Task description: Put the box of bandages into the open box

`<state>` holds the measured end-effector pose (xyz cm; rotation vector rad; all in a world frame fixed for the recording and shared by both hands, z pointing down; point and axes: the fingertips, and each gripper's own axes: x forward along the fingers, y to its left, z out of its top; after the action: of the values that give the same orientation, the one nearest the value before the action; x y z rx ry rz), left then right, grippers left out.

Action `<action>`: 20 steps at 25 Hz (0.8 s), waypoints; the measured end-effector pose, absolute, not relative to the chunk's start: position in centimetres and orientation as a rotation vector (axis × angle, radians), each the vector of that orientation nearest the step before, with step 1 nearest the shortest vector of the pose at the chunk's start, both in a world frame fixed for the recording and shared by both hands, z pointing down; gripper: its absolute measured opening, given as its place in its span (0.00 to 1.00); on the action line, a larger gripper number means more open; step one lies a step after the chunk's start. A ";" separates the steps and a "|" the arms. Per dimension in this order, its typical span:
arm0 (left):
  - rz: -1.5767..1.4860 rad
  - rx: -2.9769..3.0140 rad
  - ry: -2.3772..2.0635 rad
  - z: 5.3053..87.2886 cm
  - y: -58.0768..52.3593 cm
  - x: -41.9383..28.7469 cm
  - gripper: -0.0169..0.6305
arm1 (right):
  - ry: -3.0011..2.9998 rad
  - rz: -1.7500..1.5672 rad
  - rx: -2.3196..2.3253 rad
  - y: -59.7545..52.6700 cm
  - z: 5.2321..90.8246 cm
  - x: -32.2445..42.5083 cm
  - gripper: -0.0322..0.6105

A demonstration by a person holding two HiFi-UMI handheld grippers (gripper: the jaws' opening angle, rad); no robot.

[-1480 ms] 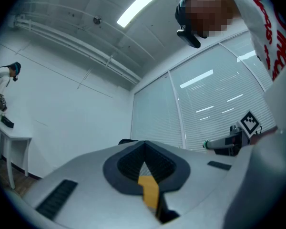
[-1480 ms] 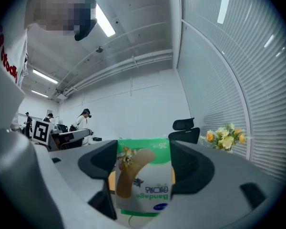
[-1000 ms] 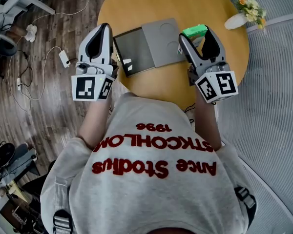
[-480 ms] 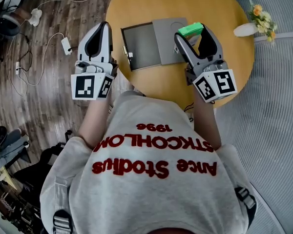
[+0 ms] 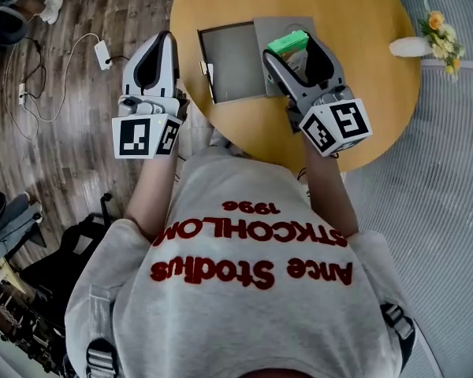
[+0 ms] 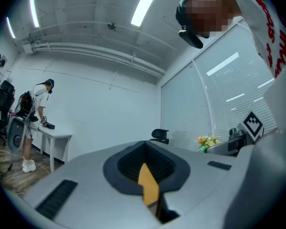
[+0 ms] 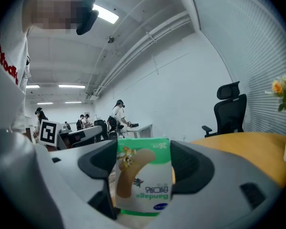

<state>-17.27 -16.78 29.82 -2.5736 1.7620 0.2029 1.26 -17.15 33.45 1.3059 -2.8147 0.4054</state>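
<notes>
A white-and-green cardboard box of bandages is seen clamped between the two jaws of the right gripper, which are pressed against its side faces; a picture of a plaster and the word "Bandage" are shown upside down on the face turned to the right gripper view. From the head view the carton's green end is seen above the flat grey lid of the open box, near the lid's far edge; how high it is held over the lid cannot be told. The shallow grey rectangular open box is laid on the round yellow wooden table, with its lid folded out flat to the right of the tray and joined to it. Only the tray's grey floor is shown inside its raised rim, and a small pale tab is seen at its left wall. The left gripper is held off the table's left edge, over the wooden floor and just beside the tray, with its jaws brought together on nothing, a thin sliver of yellow showing through the slit between them. A white vase of yellow and orange flowers is seen lying at the table's right edge, well apart from the box. White cables and an adapter are strewn on the floor at left
</notes>
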 end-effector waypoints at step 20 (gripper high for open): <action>0.006 -2.589 1.967 38.0 -18.3 -19.0 0.04 | -2.615 0.634 1.064 -20.4 50.9 -5.3 0.60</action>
<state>-18.98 -18.27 38.04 -2.5887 1.9667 0.0063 -5.30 -20.36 50.89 1.0643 -2.6150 0.6343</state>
